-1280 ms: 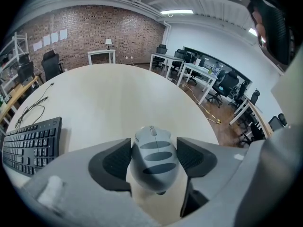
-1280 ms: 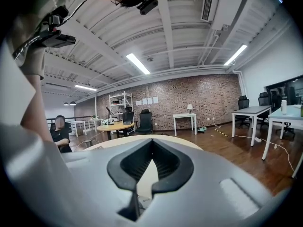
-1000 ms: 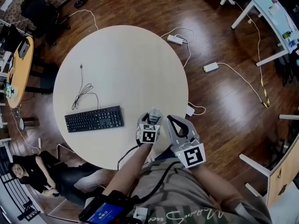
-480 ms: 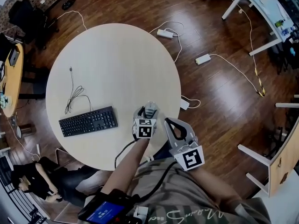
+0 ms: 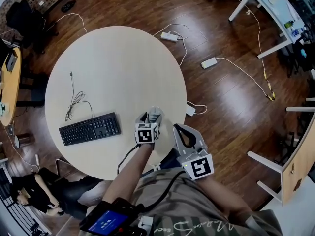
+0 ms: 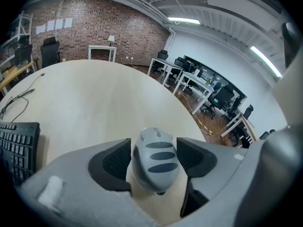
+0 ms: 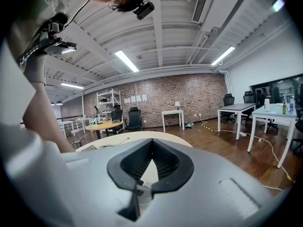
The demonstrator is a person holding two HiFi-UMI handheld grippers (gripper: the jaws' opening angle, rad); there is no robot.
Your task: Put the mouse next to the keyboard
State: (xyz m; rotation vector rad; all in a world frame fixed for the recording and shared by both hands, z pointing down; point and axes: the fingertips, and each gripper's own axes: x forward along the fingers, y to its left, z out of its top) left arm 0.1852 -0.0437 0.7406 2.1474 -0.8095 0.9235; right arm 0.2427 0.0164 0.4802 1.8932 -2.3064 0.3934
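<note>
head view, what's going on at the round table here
A person is working with a handheld gripper in each hand. The left gripper is shut on a grey mouse, held over the near right part of the round table. The black keyboard lies to its left with a clear gap between them, so the mouse is not yet set down beside it. The right gripper is shut and empty, off the table's edge by the person's body.
</note>
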